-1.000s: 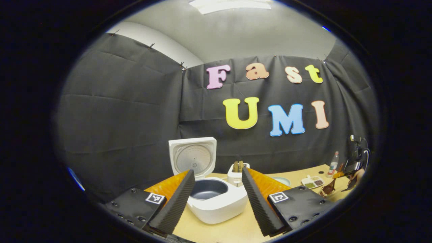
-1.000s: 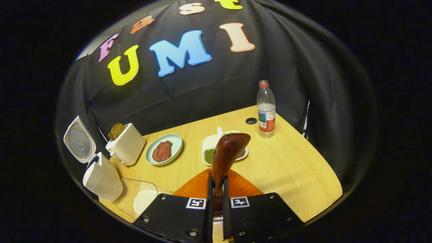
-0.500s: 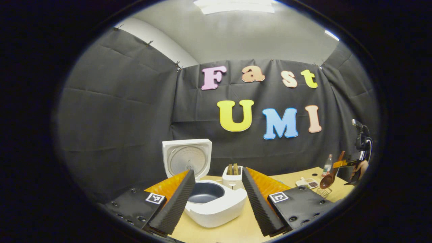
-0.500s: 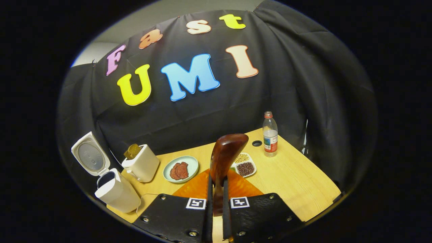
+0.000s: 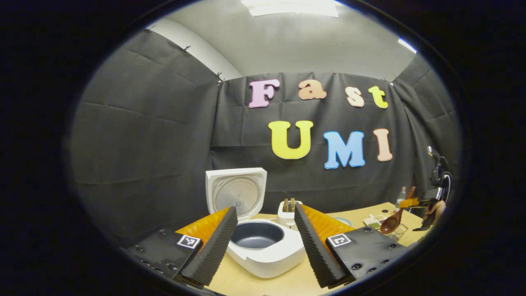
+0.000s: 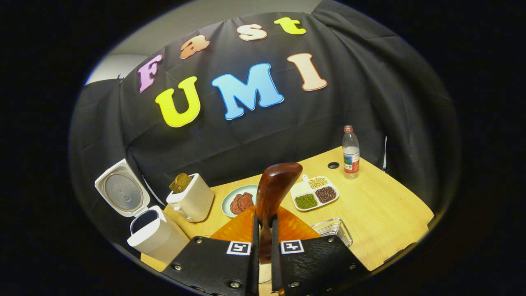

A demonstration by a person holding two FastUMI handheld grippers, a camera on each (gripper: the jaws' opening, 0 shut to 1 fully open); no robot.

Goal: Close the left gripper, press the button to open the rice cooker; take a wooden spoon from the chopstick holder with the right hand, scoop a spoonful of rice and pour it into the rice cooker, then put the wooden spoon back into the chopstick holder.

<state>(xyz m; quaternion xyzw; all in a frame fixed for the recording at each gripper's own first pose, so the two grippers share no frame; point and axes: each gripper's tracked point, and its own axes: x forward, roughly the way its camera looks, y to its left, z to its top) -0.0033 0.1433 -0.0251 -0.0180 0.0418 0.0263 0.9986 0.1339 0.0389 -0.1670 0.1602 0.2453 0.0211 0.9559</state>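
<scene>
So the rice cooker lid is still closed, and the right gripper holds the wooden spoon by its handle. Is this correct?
Not quite. The rice cooker lid is open and stands upright behind the dark inner pot, as the left gripper view shows. The rest is correct: the right gripper holds the wooden spoon by its handle.

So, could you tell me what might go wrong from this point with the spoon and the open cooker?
The right gripper pinches the wooden spoon only by its handle, so the bowl could twist or slip. The open left gripper hangs close in front of the rice cooker and may crowd the pour. The toaster beside the cooker could be clipped.
</scene>
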